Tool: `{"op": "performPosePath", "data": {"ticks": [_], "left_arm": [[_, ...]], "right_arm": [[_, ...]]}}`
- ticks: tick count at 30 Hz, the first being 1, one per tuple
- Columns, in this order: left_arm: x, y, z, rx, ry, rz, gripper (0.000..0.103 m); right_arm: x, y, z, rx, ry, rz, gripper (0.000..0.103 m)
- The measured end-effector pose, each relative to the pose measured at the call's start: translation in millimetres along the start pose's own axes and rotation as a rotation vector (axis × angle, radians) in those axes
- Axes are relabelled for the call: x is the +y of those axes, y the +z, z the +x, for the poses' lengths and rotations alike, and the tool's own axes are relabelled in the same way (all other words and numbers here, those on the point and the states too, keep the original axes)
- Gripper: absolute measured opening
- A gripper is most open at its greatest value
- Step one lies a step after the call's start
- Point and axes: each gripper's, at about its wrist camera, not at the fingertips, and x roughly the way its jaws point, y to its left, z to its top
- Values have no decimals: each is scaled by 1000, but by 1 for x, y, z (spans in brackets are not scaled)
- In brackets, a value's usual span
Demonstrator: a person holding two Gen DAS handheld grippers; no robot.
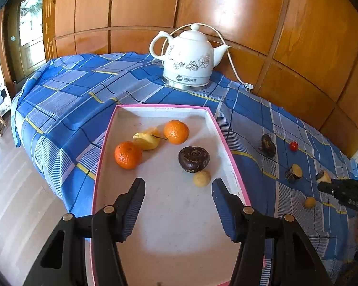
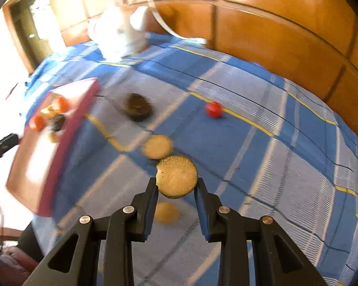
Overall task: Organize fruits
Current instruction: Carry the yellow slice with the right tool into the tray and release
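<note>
I am holding my left tongs (image 1: 178, 186) open and empty over the near, bare part of the pink-rimmed tray (image 1: 229, 147), whose fruit is sitting toward its far end: two oranges (image 1: 176, 132), a yellow piece (image 1: 147, 138), a dark round fruit (image 1: 193, 158). My right tongs (image 2: 176, 183) are gripping a cut fruit slice (image 2: 177, 176) above the blue checked cloth (image 2: 262, 166), wood panelling (image 1: 226, 4) edging the table behind the white kettle (image 1: 188, 57)

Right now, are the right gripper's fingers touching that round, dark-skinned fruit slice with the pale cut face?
Touching. The right wrist view shows both fingers pressed against opposite edges of the fruit slice, no gap.
</note>
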Motion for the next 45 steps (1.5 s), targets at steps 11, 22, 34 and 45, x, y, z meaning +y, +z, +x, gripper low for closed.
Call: {"op": "performPosePath", "data": {"ticks": [11,22,34,45], "left_arm": [[46,1,-6,-24,69,-98,59],[68,-5,-3,-13,81,-140,59],[55,-8,-6,-24,74,-94,59],[27,-7,-15,-54,48,-7,59]], "right_arm": [[130,15,8,13,249,-225,31],[191,35,68,102,223,-332,31],[166,41,58,38,212,-206,32],[163,23,32,-13,212,-207,32]]}}
